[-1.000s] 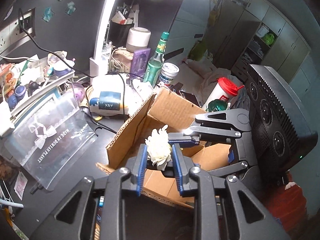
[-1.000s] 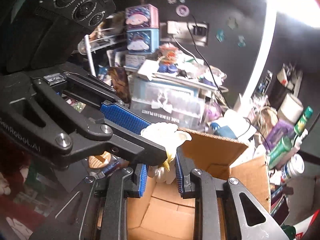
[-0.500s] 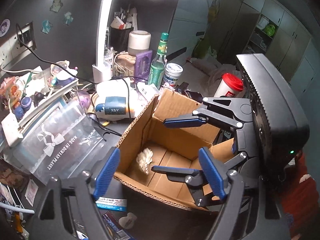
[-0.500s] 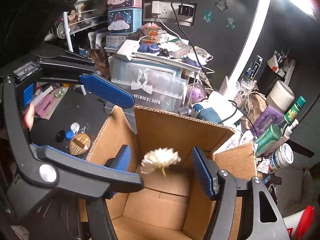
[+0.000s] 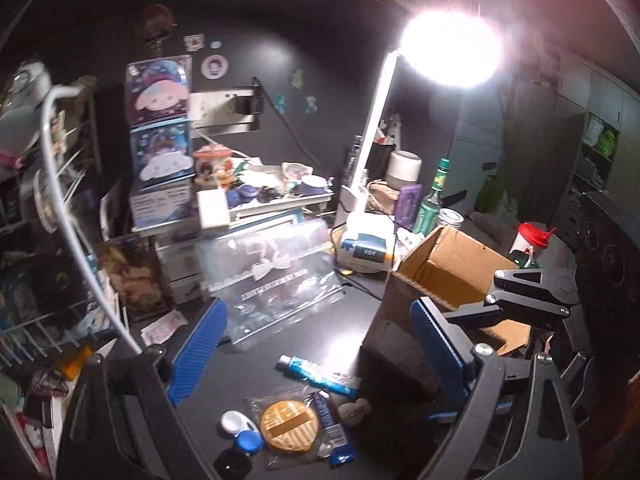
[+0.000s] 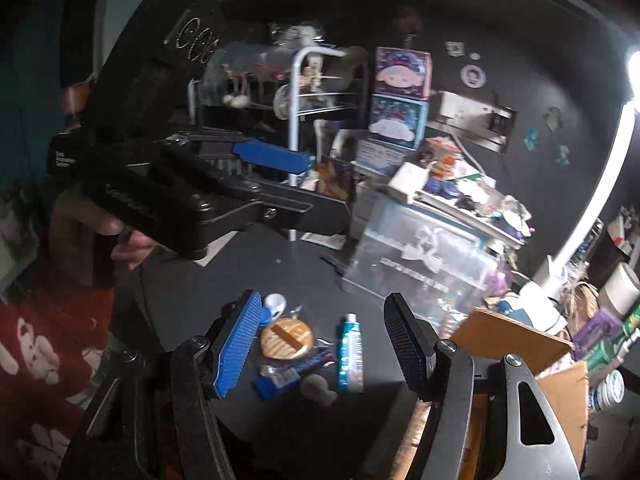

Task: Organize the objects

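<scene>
- Your left gripper (image 5: 316, 350) has its blue fingers (image 5: 198, 350) spread wide with nothing between them; the jaws have just been opening. Your right gripper (image 6: 320, 346) stands about half open, also empty.
- The cardboard box (image 5: 448, 268) sits at the right of the dark desk (image 5: 280, 344), flaps up. You can see bare cardboard walls only; whatever lies on its floor is hidden from both views.
- One clear plastic bag (image 5: 276, 276) with a white bow printed on it leans behind the loose items.
- Two cartoon boxes (image 5: 162, 128) are stacked one on the other at the back.
- On the desk below your grippers lie one blue-and-white tube (image 6: 350, 354), one round biscuit in clear wrap (image 6: 286, 338), and one contact lens case (image 5: 242, 434), close together and left of the box.
</scene>
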The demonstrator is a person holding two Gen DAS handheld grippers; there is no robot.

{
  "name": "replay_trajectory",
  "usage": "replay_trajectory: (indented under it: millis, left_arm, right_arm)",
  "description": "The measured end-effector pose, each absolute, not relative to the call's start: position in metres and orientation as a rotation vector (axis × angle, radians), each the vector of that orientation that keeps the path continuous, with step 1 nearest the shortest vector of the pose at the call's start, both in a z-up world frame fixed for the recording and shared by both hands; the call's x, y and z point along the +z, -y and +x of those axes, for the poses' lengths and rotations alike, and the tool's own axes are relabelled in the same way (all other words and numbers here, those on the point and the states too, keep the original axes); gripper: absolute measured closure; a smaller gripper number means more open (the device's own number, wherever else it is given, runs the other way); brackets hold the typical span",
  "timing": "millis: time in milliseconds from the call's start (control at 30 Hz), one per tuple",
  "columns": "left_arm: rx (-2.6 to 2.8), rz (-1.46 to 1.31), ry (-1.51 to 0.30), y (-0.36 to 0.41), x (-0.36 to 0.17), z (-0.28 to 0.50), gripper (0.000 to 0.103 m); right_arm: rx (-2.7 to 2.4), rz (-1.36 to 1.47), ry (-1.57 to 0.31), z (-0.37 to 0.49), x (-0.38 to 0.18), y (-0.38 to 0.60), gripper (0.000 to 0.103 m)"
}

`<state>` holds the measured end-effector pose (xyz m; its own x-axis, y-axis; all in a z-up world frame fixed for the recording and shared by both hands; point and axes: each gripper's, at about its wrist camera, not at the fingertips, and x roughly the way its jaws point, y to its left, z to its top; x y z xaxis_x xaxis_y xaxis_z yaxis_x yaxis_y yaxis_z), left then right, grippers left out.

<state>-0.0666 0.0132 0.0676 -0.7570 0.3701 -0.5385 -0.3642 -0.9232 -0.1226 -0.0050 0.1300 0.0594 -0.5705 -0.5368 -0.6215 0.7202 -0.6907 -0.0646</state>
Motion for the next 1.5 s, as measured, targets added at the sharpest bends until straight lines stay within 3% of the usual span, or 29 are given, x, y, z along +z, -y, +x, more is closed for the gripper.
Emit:
replay_trajectory:
  millis: [167, 400, 500, 600, 667, 967, 1233, 1367, 1500]
  left_arm:
    - [2.702, -0.867, 0.077, 0.028, 0.02, -0.042, 0.011]
    - [2.709, -0.95, 0.181, 0.053, -0.037, -0.026, 0.011]
    - [2.714, -0.963, 0.193, 0.058, -0.048, -0.027, 0.011]
    - [2.7, -0.968, 0.209, 0.061, -0.056, -0.028, 0.011]
    - [2.684, -0.965, 0.221, 0.062, -0.059, -0.029, 0.011]
    - [2.667, -0.952, 0.268, 0.071, -0.062, -0.033, 0.011]
    - [2.664, -0.948, 0.274, 0.072, -0.063, -0.034, 0.011]
    - [2.662, -0.943, 0.285, 0.074, -0.063, -0.034, 0.011]
    - [2.659, -0.949, 0.285, 0.074, -0.064, -0.034, 0.011]
  right_arm:
    - [-2.079, 0.863, -0.398, -0.002, 0.012, -0.078, 0.036]
    - [-1.995, 1.141, -0.309, -0.037, -0.074, -0.05, 0.034]
    - [-2.025, 1.229, -0.297, -0.054, -0.098, -0.049, 0.024]
    - [-2.057, 1.263, -0.299, -0.065, -0.109, -0.049, 0.022]
    - [-2.073, 1.284, -0.312, -0.071, -0.113, -0.045, 0.016]
    - [-2.153, 1.319, -0.303, -0.098, -0.125, -0.032, 0.01]
    - [-2.17, 1.28, -0.4, -0.096, -0.133, -0.023, 0.012]
    - [-2.159, 1.268, -0.418, -0.093, -0.134, -0.026, 0.031]
    - [-2.146, 1.251, -0.438, -0.091, -0.13, -0.029, 0.035]
